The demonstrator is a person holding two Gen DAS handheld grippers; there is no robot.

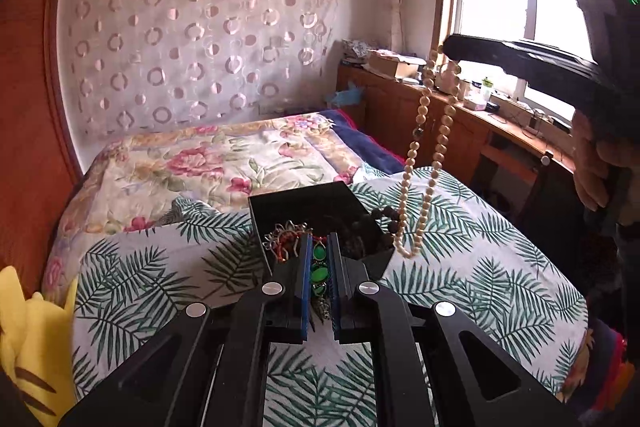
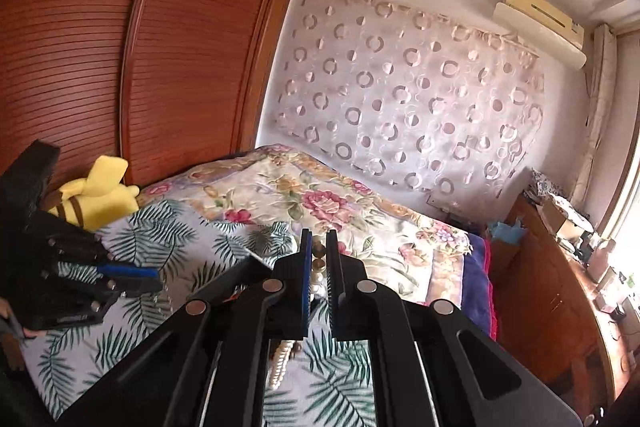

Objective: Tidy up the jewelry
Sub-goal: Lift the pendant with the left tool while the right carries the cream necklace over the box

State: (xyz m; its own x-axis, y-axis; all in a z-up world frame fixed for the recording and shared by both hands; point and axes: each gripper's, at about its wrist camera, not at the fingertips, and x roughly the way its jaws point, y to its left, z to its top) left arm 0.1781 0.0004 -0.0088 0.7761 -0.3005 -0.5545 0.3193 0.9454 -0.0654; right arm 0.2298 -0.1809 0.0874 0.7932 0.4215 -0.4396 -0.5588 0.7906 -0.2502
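Note:
A black jewelry box sits open on the leaf-print bedsheet, with tangled pieces inside and a dark bead bracelet draped over its right rim. My left gripper is just over the box's near edge, shut on a green-stone piece that hangs between its pads. My right gripper is raised at the upper right, shut on a long beige bead necklace whose loop dangles beside the box. In the right wrist view the beads sit between the right gripper's pads, and the left gripper shows at the left.
A floral quilt covers the far half of the bed. A yellow plush toy lies at the bed's left edge by the wooden wardrobe. A cluttered wooden desk runs under the window on the right.

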